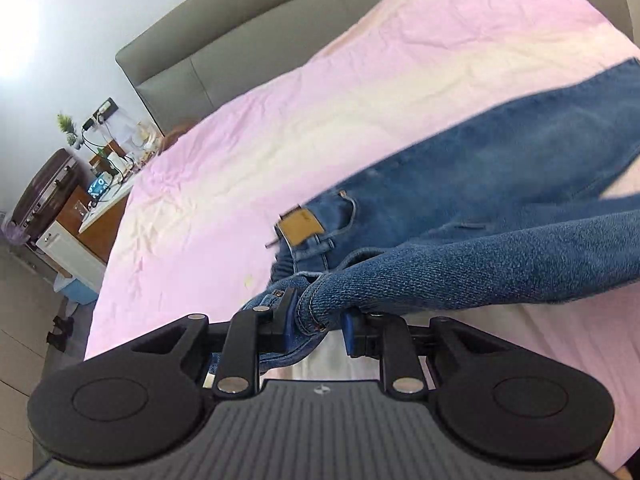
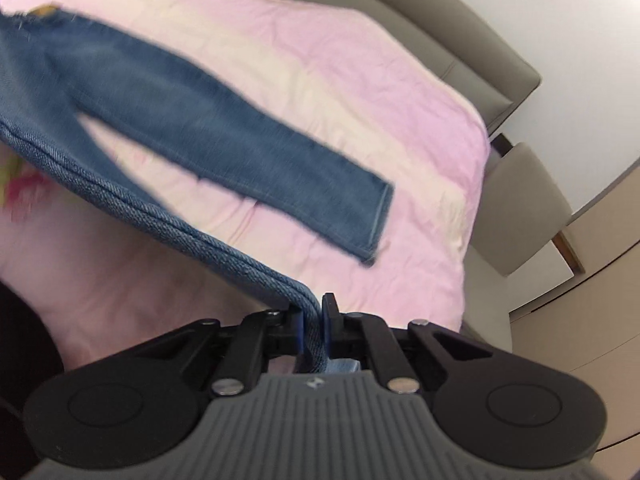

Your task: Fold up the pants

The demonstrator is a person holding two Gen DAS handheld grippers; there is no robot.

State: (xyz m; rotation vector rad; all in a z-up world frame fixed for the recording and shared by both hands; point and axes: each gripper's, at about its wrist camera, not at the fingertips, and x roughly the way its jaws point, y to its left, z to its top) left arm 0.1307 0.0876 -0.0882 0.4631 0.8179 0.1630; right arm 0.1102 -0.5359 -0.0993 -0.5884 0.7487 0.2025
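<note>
Blue jeans (image 1: 500,168) lie on a pink bedspread (image 1: 280,120), with a brown leather patch (image 1: 300,227) at the waistband. My left gripper (image 1: 318,322) is shut on the waistband edge and lifts it off the bed. In the right wrist view one leg (image 2: 224,136) lies flat across the bedspread (image 2: 360,80), its hem toward the right. My right gripper (image 2: 312,330) is shut on the hem of the other leg (image 2: 160,216), which stretches taut up to the left, raised above the bed.
A grey headboard (image 1: 180,76) runs behind the bed. A bedside cabinet with cluttered items (image 1: 100,184) and a dark suitcase (image 1: 44,196) stand at the left. A grey chair (image 2: 516,208) and beige cupboards (image 2: 592,300) stand right of the bed.
</note>
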